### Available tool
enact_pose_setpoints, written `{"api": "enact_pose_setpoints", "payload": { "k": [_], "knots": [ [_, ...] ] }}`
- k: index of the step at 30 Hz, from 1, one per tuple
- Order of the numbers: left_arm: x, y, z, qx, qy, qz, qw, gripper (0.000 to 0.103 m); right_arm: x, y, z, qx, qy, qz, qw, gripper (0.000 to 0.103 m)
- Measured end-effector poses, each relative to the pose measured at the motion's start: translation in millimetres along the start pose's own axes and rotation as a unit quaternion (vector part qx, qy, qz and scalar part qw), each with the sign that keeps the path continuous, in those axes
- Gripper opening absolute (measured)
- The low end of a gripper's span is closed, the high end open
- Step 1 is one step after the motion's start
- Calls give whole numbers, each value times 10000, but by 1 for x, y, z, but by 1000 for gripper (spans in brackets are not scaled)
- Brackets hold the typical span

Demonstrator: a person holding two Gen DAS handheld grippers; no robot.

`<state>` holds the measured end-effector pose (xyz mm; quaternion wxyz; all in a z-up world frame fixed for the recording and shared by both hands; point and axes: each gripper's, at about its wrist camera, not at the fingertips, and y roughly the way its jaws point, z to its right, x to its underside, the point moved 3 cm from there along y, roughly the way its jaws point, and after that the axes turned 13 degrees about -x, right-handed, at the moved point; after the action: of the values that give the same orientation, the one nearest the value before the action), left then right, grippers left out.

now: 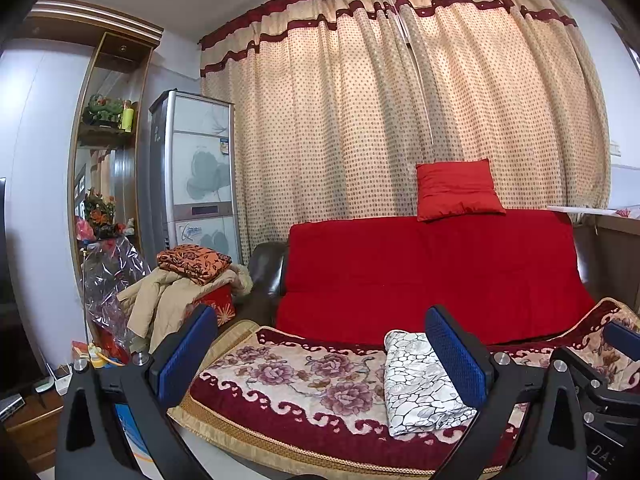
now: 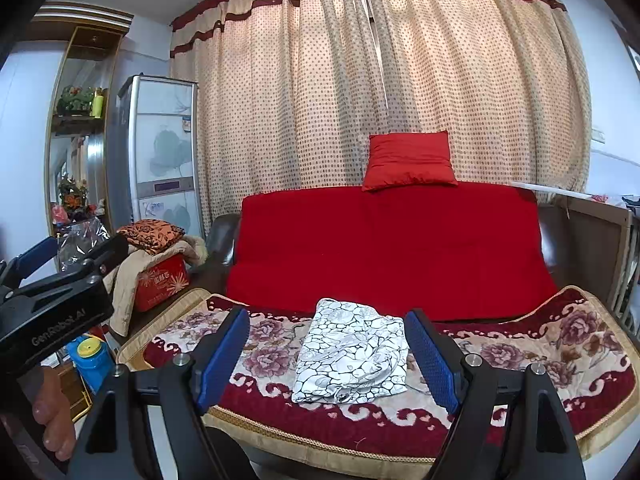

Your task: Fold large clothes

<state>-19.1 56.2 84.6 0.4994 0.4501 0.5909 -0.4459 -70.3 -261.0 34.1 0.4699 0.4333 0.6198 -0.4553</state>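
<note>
**Folded garment ahead of both tongs, nothing gripped**

White garment with black crackle print point(image 2: 352, 354) lies folded on the floral blanket point(image 2: 540, 344), lower centre of the right wrist frame. Right tongs point(image 2: 330, 354) stand wide, empty; the bundle sits framed between the blue pads but beyond them, no contact. Long axis runs roughly away from the camera, toward the red sofa back point(image 2: 392, 252).

Left wrist view: garment point(image 1: 424, 384) lower right of centre, partly masked by the right-hand pad. Left tongs point(image 1: 322, 356) wide, empty. Right tongs look better centred on it (judgement).

Hidden: garment type, layer count, underside edges. The person's fingers point(image 2: 52, 420) show at lower left.
</note>
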Motion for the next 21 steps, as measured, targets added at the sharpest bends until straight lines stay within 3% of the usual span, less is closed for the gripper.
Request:
{"api": "enact_pose_setpoints", "payload": {
  "k": [21],
  "knots": [
    [7, 9, 4, 3, 53, -136, 9999, 103, 4, 16, 0, 13, 18, -152, 9999, 82]
  ]
}}
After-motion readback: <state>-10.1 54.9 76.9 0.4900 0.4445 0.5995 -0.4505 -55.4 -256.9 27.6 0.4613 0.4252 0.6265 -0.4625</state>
